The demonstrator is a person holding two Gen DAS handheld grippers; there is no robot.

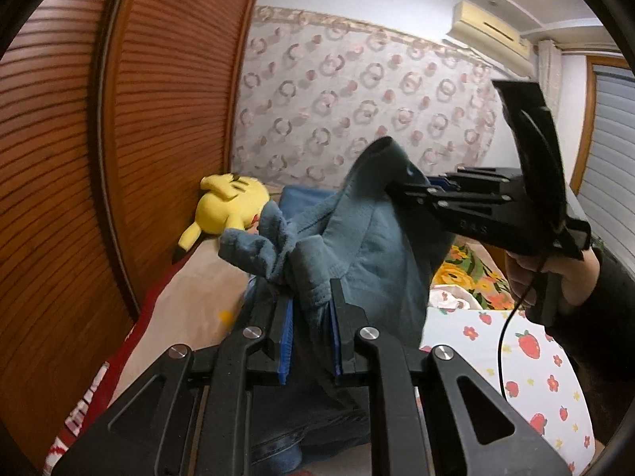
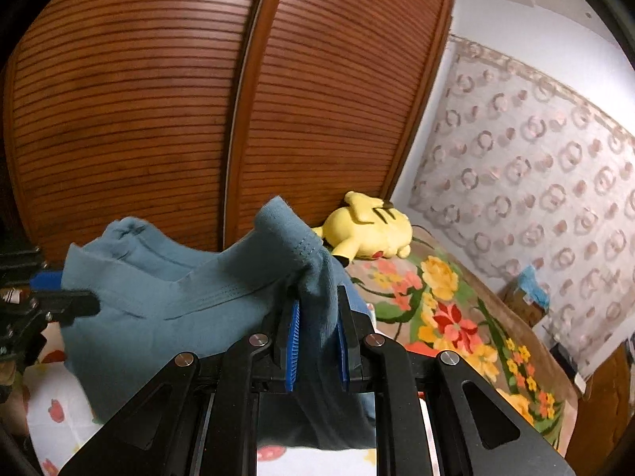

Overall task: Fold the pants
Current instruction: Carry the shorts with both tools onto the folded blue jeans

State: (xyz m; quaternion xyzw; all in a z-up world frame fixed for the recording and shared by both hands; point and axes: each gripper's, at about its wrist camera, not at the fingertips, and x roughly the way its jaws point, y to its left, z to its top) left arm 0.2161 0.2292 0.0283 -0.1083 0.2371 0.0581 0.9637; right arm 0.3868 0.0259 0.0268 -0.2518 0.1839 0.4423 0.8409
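Observation:
Teal-blue pants (image 1: 369, 238) hang bunched in the air above the bed, stretched between both grippers. In the left wrist view my left gripper (image 1: 311, 293) is shut on a crumpled edge of the cloth between its blue pads. My right gripper (image 1: 393, 189) comes in from the right, clamped on another edge higher up, with a hand (image 1: 532, 273) on its handle. In the right wrist view the right gripper (image 2: 318, 297) pinches a hemmed edge of the pants (image 2: 178, 309), and the left gripper (image 2: 67, 291) holds the far end at the left.
A yellow plush toy (image 1: 230, 206) lies on the bed against brown louvred wardrobe doors (image 2: 158, 119). A floral blanket (image 2: 448, 309) covers the far part of the bed, a white strawberry-print sheet (image 1: 528, 361) the near part. A patterned curtain (image 1: 357, 91) hangs behind.

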